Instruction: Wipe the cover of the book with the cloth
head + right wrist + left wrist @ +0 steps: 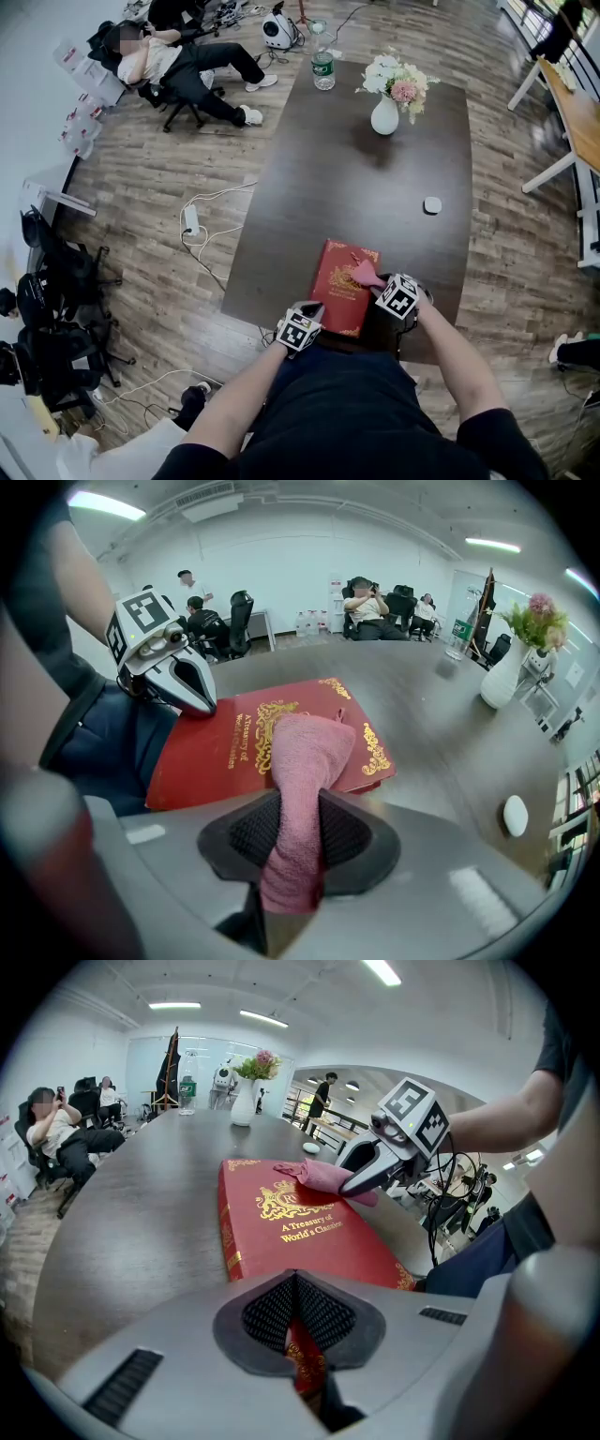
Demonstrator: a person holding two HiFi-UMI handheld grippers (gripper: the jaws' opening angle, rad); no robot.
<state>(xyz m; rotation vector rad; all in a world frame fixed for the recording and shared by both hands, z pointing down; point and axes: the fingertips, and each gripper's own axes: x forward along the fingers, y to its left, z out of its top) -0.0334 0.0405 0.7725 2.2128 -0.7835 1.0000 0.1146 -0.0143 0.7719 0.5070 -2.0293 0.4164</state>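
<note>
Wiping under way, by the look of it: right gripper clenched on pink cloth, laid mid-cover. Left gripper pinches red book at near edge. Extent wiped unclear.

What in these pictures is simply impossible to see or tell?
- Head view: the bottle label is too small to read; the small white object is too small to identify.
- Right gripper view: the cloth covers part of the book cover.
- Left gripper view: the left gripper body hides the book's near edge.

Jaws of left gripper clamp near corner of red book; right gripper holds cloth on cover.
</note>
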